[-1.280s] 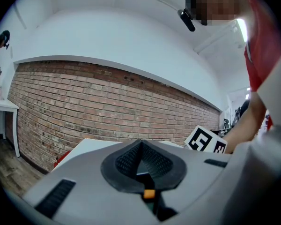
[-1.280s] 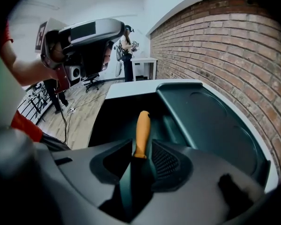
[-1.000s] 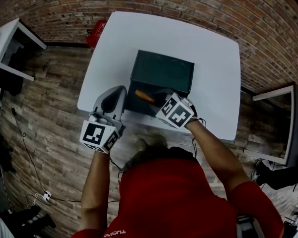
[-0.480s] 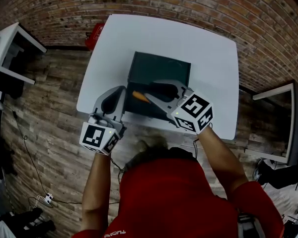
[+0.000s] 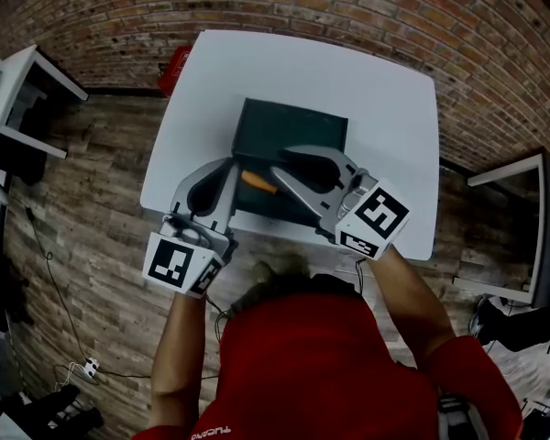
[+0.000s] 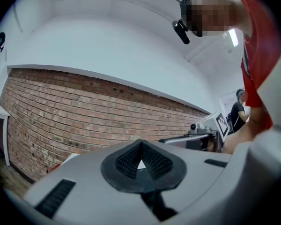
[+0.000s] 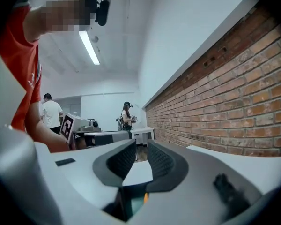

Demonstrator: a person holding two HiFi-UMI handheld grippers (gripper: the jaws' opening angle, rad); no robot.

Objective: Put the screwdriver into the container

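Note:
The screwdriver's orange handle (image 5: 258, 182) lies in the near left part of the dark green container (image 5: 291, 128), which stands on the white table (image 5: 385, 108). My right gripper (image 5: 282, 161) hovers above the container and points level towards the left. Its jaws have just been closing; a gap remains between the pads and nothing is in it. A sliver of the orange screwdriver (image 7: 144, 197) shows below the right gripper (image 7: 141, 146). My left gripper (image 5: 231, 163) is beside the container's near left corner, pads meeting, holding nothing. In its own view the left gripper (image 6: 140, 144) faces a brick wall.
A red object (image 5: 172, 62) lies on the floor past the table's far left corner. A white desk (image 5: 23, 85) stands at the left, another desk (image 5: 518, 168) at the right. Two people (image 7: 126, 117) stand far back in the room.
The right gripper lifted out of the container and tipped from pointing down to level, its jaws narrower. The left gripper rose a little. The screwdriver stayed in the container.

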